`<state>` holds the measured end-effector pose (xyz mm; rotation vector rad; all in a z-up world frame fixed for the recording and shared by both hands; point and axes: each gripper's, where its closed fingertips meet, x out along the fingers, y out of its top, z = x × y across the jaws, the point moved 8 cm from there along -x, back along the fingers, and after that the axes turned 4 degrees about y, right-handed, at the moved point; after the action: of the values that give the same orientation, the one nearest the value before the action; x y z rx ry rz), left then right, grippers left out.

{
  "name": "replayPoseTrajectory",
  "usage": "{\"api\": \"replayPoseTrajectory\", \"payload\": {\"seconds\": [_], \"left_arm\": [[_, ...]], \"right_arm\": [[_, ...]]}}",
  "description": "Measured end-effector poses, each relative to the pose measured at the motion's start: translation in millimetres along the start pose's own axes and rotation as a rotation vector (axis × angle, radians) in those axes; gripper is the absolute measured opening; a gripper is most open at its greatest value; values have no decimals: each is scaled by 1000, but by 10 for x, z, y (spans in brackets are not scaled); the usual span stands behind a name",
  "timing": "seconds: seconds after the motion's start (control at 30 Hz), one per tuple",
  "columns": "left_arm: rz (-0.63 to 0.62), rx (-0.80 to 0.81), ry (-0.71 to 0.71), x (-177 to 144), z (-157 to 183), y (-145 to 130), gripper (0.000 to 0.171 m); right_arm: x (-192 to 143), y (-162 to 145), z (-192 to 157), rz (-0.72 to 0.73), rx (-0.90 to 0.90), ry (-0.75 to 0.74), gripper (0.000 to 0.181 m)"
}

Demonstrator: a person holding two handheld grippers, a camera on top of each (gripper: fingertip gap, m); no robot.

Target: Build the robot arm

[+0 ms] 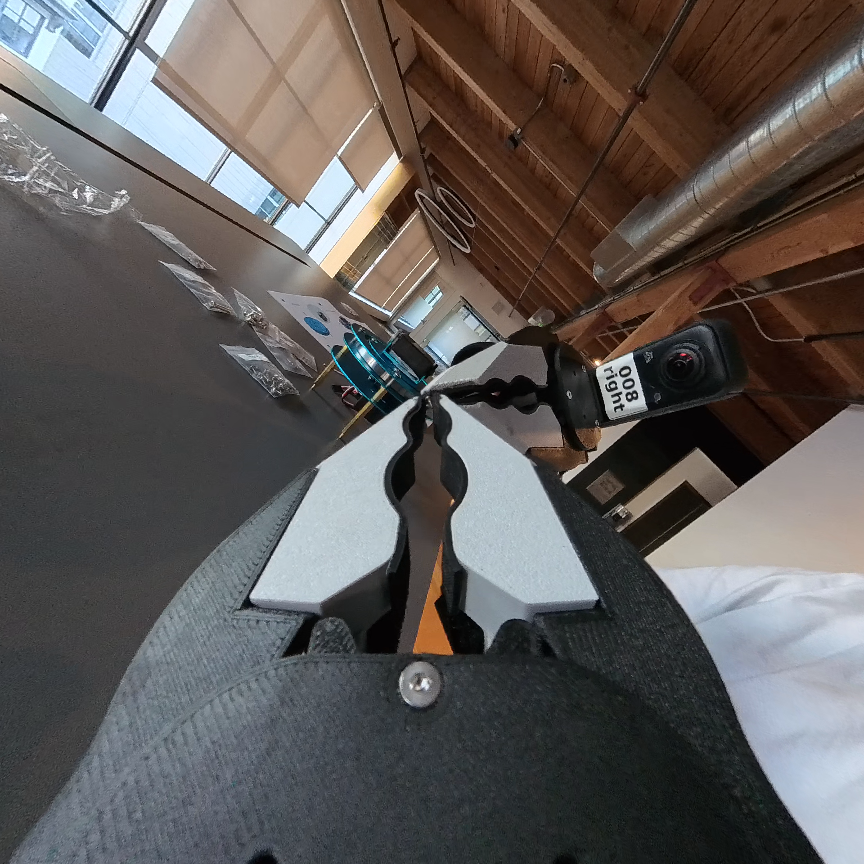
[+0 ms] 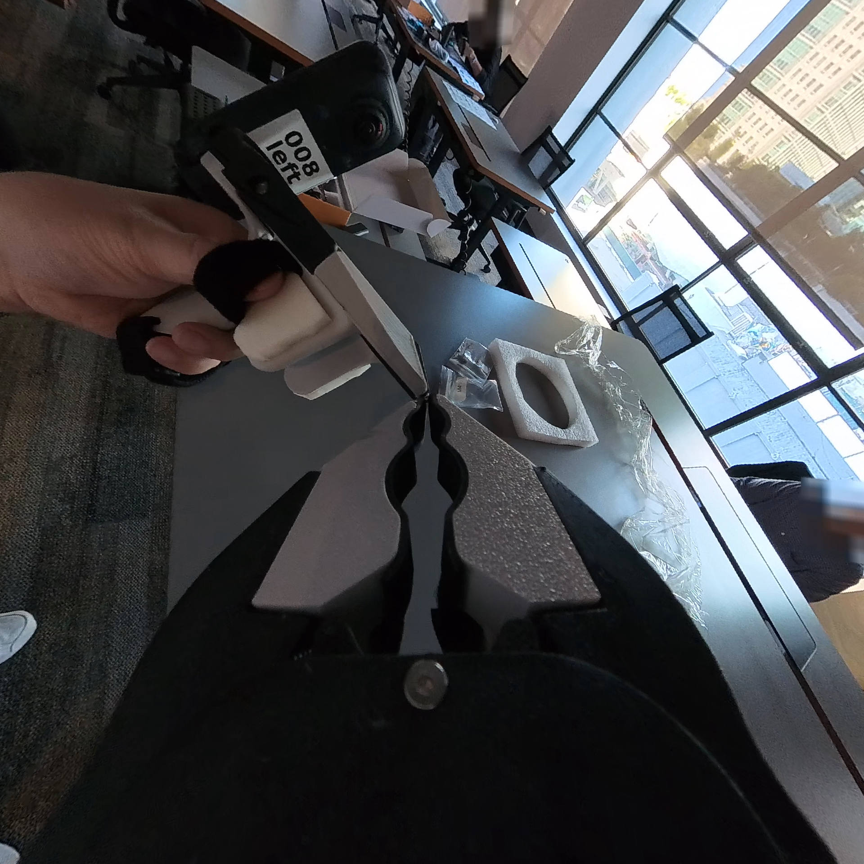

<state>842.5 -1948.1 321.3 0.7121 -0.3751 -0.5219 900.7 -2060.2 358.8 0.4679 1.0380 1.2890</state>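
Left gripper [image 1: 426,397]: grey two-finger tool with wavy black inner pads, held above the dark grey table [image 1: 117,374]. Tips pressed together; nothing visible between them. Tip to tip with the right gripper.

Right gripper [image 2: 423,399]: same grey and black build, tips closed against each other, nothing visible in the grip. Meets the left gripper's tips in mid-air over the table [image 2: 280,444].

Hand [image 2: 107,262]: bare, wrapped round the left gripper's white handle, fingers through black loop straps.

Square white foam pad with oval cut-out [image 2: 544,397]: flat on the table, just beyond the meeting tips.

Small clear plastic bags [image 2: 467,378]: touching the foam pad's near side; contents too small to tell.

Crumpled clear plastic film [image 2: 631,406]: along the table's window edge, beside the foam pad.

Row of small clear bags of metal hardware [image 1: 262,346]: flat on the table, well apart from the grippers.

Blue ring-framed round assembly [image 1: 369,369]: on the table behind the gripper tips, next to a white printed sheet [image 1: 313,318].
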Motion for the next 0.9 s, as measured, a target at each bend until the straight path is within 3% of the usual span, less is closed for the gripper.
{"api": "replayPoseTrajectory", "payload": {"seconds": [0.5, 0.6, 0.67, 0.73, 0.8, 0.9], "left_arm": [[-39, 35, -25, -13, -50, 59, 0], [-45, 43, -43, -44, -45, 84, 0], [-63, 62, -45, -75, -37, 94, 0], [-74, 88, -52, -109, -26, 105, 0], [-84, 96, -71, -132, -14, 117, 0], [-106, 98, -87, -126, -5, 124, 0]], "right_arm": [[-95, -20, 100, 55, 64, -19, 6], [-479, 117, 188, 131, 111, -99, 6], [-1040, 151, 309, 174, 146, -228, 14], [-1731, -67, 451, 157, 196, -391, 26], [-2313, -622, 551, 42, 274, -478, 40], [-2685, -1662, 569, -118, 499, -373, 65]]}}
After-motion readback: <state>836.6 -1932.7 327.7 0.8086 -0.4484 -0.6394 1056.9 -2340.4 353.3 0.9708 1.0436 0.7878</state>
